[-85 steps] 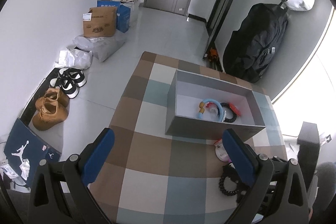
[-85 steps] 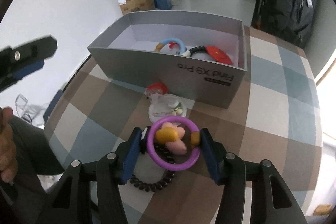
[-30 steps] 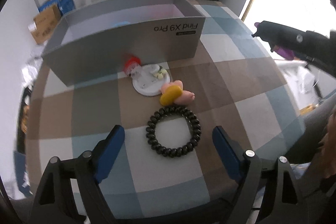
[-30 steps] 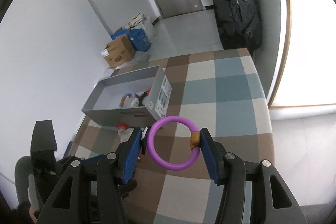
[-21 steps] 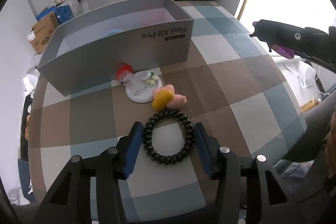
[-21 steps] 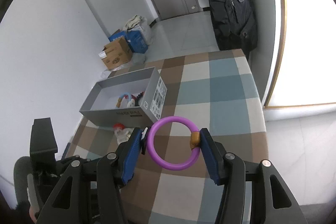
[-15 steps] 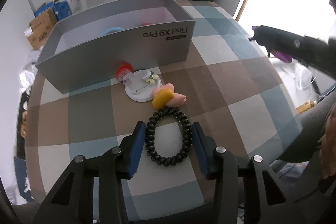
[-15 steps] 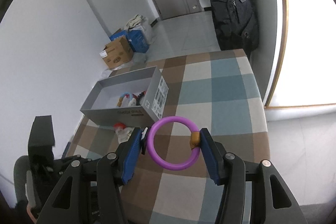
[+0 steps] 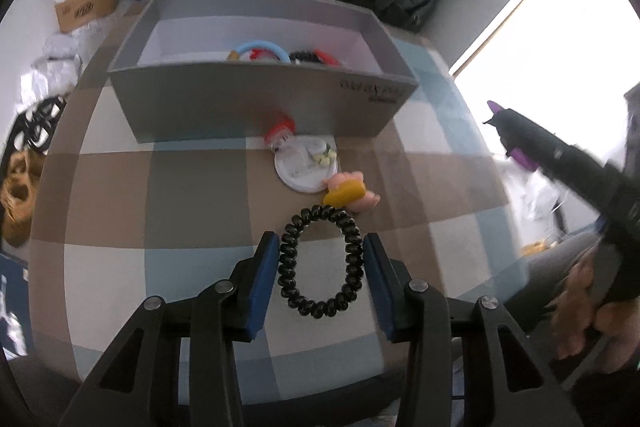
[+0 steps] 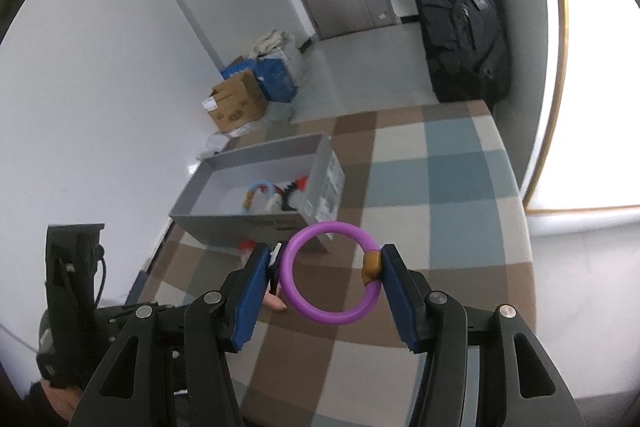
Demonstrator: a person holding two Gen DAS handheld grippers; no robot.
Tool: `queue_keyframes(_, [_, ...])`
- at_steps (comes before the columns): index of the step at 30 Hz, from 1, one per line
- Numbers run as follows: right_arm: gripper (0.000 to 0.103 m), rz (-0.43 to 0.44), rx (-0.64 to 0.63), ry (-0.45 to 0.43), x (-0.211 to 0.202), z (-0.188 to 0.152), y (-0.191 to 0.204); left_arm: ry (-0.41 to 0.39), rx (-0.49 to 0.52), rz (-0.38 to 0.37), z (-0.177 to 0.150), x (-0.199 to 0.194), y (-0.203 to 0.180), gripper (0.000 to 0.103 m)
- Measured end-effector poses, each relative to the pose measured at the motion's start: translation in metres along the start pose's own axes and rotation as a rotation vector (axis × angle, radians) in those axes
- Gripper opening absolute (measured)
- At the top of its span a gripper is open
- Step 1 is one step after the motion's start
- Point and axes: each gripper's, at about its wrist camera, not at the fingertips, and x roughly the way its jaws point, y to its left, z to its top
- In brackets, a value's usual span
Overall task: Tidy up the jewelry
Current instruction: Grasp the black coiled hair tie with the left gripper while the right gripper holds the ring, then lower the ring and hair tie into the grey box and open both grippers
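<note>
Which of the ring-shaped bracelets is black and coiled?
The black spiral bracelet between the left gripper fingers; the right gripper's purple ring is smooth.

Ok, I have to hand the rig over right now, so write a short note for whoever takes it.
Left claw: shut on the black spiral bracelet.
Right claw: shut on the purple ring bracelet, raised above the checked table.
In the grey box: a blue bracelet and a few more pieces.
Left: box both held bracelets, then the pink-and-yellow clip and white round case in front of the box.
</note>
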Motion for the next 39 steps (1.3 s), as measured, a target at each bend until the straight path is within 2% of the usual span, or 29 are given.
queue_keyframes(3, [0.054, 0.025, -0.031, -0.033, 0.000, 0.004, 0.006, -0.042, -0.028, -0.048, 0.006, -0.012, 0.003, 0.037])
queue_keyframes(7, [0.054, 0.054, -0.040, -0.054, 0.005, 0.015, 0.013, -0.115, -0.052, -0.077, 0.017, -0.026, 0.008, 0.037])
queue_keyframes(12, [0.054, 0.078, -0.080, -0.068, 0.014, 0.026, 0.024, -0.206, -0.062, -0.052, 0.038, -0.036, 0.014, 0.037])
queue_keyframes(18, [0.054, 0.113, -0.103, -0.058, 0.026, 0.040, 0.033, -0.255, -0.040, -0.018, 0.063, -0.041, 0.021, 0.037])
queue_keyframes(22, [0.054, 0.135, -0.130, -0.061, 0.034, 0.052, 0.040, -0.263, -0.003, 0.013, 0.074, -0.037, 0.020, 0.037])
queue_keyframes(25, [0.054, 0.139, -0.146, -0.058, 0.044, 0.060, 0.042, -0.253, -0.016, -0.002, 0.081, -0.030, 0.024, 0.037])
queue_keyframes(30, [0.054, 0.159, -0.139, -0.038, 0.062, 0.069, 0.041, -0.254, -0.015, 0.053, 0.086, -0.018, 0.028, 0.037])
queue_keyframes(39, [0.054, 0.188, -0.141, -0.015, 0.089, 0.076, 0.034, -0.246, -0.051, 0.024, 0.102, -0.009, 0.040, 0.037])
